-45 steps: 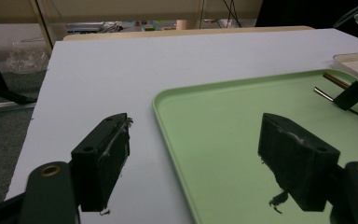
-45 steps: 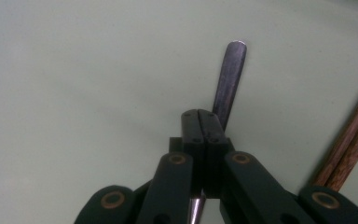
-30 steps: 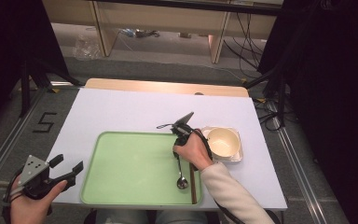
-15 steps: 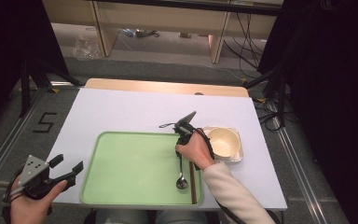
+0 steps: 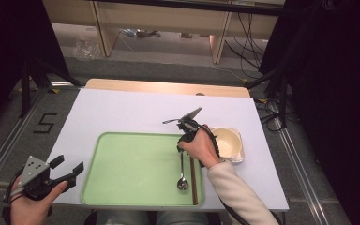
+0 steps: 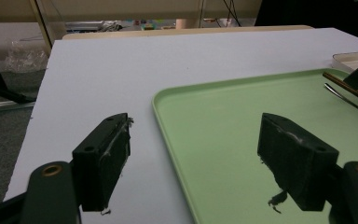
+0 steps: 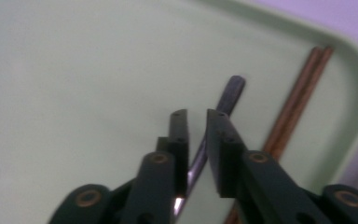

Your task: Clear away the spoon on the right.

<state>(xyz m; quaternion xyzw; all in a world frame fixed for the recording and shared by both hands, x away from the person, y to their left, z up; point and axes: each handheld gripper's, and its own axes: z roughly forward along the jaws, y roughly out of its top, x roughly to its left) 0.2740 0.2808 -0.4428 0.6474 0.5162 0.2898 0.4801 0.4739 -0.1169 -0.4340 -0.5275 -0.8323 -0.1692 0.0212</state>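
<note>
Jaws of right gripper (image 7: 196, 122): just opened, narrowly parted, straddling spoon (image 5: 182, 172) handle, seemingly without pressing. Spoon: lower right of green tray (image 5: 131, 168), beside chopsticks (image 5: 193, 180). Left gripper (image 5: 68, 168): jaws wide, empty, lower left. Bowl (image 5: 226, 143): on counter (image 5: 136, 112), right of tray.

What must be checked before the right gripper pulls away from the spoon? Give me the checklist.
1. Right gripper released: ok, its jaws have just been opening, with the spoon handle loose between them.
2. Spoon lying in the tray: ok.
3. Chopsticks in the tray beside the spoon: ok.
4. Left gripper open, well apart from the spoon: ok.
5. Bowl upright beside the tray: ok.
</note>
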